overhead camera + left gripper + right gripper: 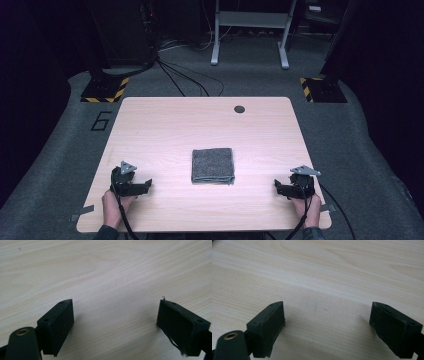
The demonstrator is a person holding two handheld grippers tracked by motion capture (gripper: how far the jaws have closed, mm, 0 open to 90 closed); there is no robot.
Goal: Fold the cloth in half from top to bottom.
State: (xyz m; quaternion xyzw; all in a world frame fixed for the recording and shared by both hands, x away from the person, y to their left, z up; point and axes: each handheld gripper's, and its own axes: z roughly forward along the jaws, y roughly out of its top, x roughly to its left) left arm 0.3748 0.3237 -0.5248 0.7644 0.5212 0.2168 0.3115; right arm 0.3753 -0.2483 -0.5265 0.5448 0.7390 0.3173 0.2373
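I have two grippers, the left gripper (146,186) and the right gripper (278,187), both with jaws spread wide and nothing between them but bare wood, as each gripper view confirms. Between them, well apart from both, I count one folded grey towel (213,165) lying flat near the middle of the single wooden table (165,125).

A lab or recording studio: dark curtained walls surround a light wooden table (165,125) on grey carpet (350,145), with hazard-striped stand bases (105,90), trailing cables (185,77), a metal frame (250,30) and a taped 6 (101,121).
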